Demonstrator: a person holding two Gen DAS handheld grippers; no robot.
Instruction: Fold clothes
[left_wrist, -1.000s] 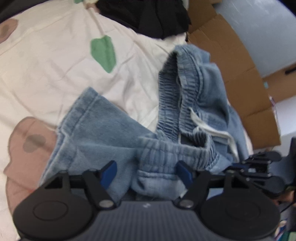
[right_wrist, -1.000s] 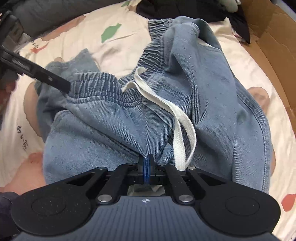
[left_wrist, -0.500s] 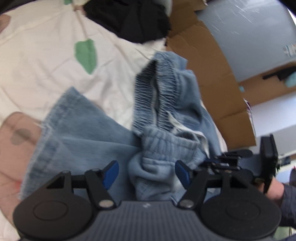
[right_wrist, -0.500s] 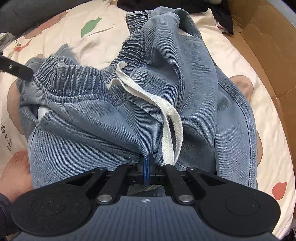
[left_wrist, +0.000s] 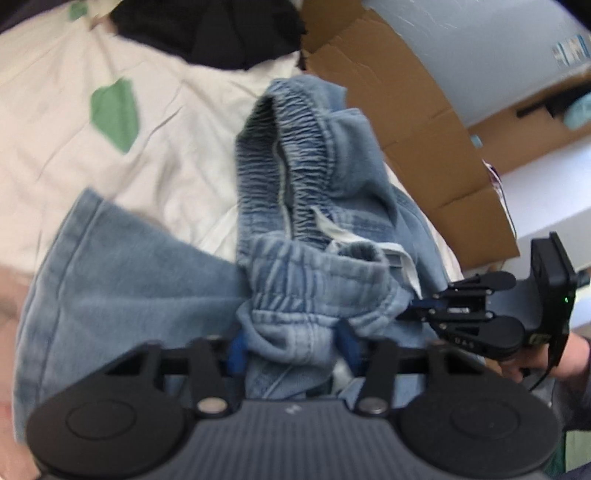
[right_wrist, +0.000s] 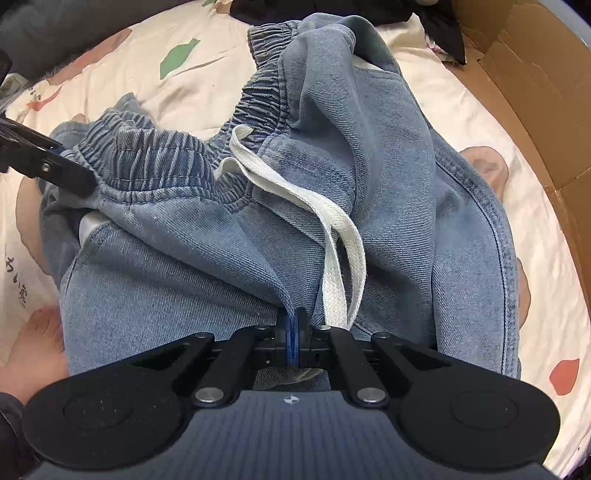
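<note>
Light blue denim shorts (right_wrist: 388, 206) with an elastic waistband and a white drawstring (right_wrist: 332, 236) lie bunched on a cream patterned bedsheet (right_wrist: 207, 74). My right gripper (right_wrist: 293, 338) is shut on a fold of the denim next to the drawstring. My left gripper (left_wrist: 291, 345) has its blue pads on both sides of a bunched bit of waistband (left_wrist: 295, 325), jaws partly closed around it. The shorts (left_wrist: 140, 280) spread left in the left wrist view. The right gripper (left_wrist: 428, 308) shows there at the right; the left gripper's finger (right_wrist: 55, 170) shows at the waistband in the right wrist view.
A pile of black clothes (left_wrist: 210, 29) lies at the far end of the bed. Brown cardboard (left_wrist: 417, 118) stands along the bed's right side, also in the right wrist view (right_wrist: 532, 88). A dark grey pillow (right_wrist: 44, 33) sits at the far left.
The left gripper's jaws have narrowed from wide open to close around the bunched waistband. The right gripper has stayed shut on the denim while the shorts have shifted a little.
</note>
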